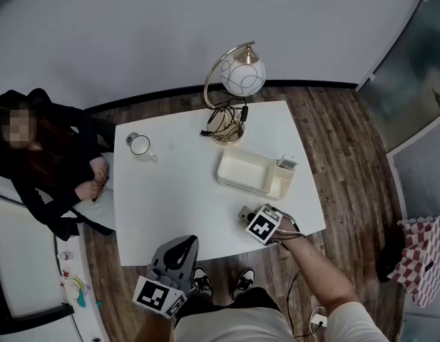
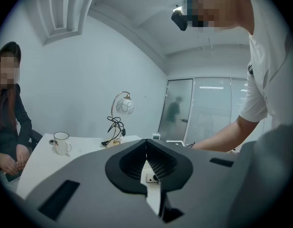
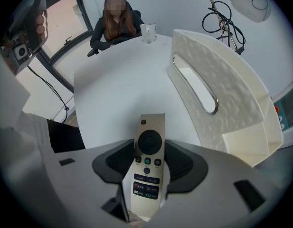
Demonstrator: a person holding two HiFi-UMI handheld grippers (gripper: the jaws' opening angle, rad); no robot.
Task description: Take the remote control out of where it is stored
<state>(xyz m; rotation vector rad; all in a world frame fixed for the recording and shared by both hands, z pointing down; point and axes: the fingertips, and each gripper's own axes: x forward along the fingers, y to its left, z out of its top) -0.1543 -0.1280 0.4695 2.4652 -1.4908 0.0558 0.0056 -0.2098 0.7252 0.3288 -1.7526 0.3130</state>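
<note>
A slim cream remote control [image 3: 148,163] with a round black pad and dark buttons lies face up between the jaws of my right gripper [image 3: 148,150], which is shut on its sides. In the head view this gripper [image 1: 249,216] hovers over the front right of the white table [image 1: 177,198], with the remote's tip [image 1: 243,211] sticking out toward the white storage tray [image 1: 241,185] just beyond. The tray [image 3: 217,84] sits to the right ahead of the remote. My left gripper [image 1: 182,242] hangs at the table's front edge, shut and holding nothing [image 2: 146,144].
A globe lamp [image 1: 241,77] with a tangled black cable stands at the back of the table. A white mug [image 1: 140,145] sits at the back left. A person in dark clothes [image 1: 48,162] is seated at the table's left side. A small device [image 1: 286,166] stands in the tray's right compartment.
</note>
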